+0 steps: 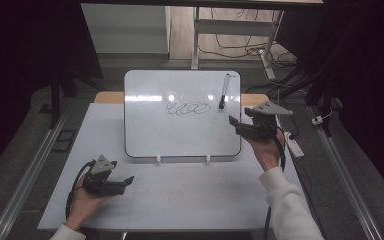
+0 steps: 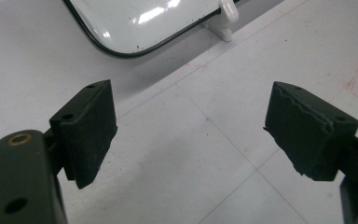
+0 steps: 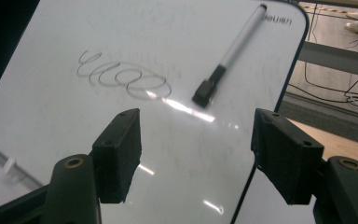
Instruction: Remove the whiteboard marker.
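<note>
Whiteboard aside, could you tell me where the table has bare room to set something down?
Bare table lies between the whiteboard and the near edge, right of the left tongs. A strip left of the whiteboard is free too. Crowded: the board's right side, with marker and right tongs.

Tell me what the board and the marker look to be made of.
Board: glossy white surface, probably coated steel or melamine, since lamp glare reflects off it; dark thin rim, white likely plastic feet. Marker: smooth pale barrel and black cap end, likely plastic, with a slight sheen along the barrel.
</note>
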A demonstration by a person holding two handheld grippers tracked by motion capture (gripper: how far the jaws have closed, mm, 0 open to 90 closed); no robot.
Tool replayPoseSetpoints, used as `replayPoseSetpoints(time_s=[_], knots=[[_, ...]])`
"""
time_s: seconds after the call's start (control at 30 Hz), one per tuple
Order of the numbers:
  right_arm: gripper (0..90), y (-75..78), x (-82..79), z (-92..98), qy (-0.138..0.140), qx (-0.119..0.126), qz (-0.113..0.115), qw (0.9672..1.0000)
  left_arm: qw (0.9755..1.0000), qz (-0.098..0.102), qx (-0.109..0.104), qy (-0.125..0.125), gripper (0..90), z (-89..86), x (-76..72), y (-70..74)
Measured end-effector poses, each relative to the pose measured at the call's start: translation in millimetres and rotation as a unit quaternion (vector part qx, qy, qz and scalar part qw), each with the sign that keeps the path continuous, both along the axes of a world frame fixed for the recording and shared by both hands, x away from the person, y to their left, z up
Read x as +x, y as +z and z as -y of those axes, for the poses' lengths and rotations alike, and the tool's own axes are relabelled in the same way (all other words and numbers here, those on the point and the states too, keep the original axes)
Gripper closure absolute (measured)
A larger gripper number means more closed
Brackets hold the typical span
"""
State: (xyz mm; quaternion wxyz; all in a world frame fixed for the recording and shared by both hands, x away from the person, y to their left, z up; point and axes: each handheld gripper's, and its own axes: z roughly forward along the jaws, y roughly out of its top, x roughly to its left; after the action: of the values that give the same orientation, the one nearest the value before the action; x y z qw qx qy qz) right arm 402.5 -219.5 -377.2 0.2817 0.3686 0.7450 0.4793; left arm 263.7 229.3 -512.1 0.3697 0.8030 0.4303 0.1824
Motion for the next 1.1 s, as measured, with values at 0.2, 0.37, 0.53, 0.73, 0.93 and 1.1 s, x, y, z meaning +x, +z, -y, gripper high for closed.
replayPoseSetpoints(time_s=[0.2,0.37,0.53,0.73,0.93,1.1], knots=[[35.6,13.0,31.9,-20.0,-0.027,-0.005,-0.012,0.9996,1.0000,-0.003,0.003,0.001,17.3,0.1,-0.8,-2.9],[39.7,20.3,57.0,-34.2,-0.048,-0.007,-0.014,0.9987,1.0000,-0.002,0.003,0.001,17.4,0.1,-1.4,-3.4],[42.4,25.8,74.7,-45.5,-0.065,-0.024,-0.015,0.9975,1.0000,-0.002,0.003,0.000,17.5,-1.0,-2.0,-4.8],[48.3,26.4,94.7,-55.5,-0.084,-0.034,-0.019,0.9956,1.0000,-0.004,0.000,0.000,17.8,-2.9,-4.4,-6.4],[56.6,24.6,111.4,-59.6,-0.102,-0.037,-0.026,0.9937,1.0000,-0.001,0.000,0.001,18.0,-3.8,-5.3,-6.4],[61.2,20.5,119.1,-61.8,-0.113,-0.031,-0.032,0.9926,1.0000,-0.001,0.003,0.000,18.0,-3.7,-4.6,-7.1]])
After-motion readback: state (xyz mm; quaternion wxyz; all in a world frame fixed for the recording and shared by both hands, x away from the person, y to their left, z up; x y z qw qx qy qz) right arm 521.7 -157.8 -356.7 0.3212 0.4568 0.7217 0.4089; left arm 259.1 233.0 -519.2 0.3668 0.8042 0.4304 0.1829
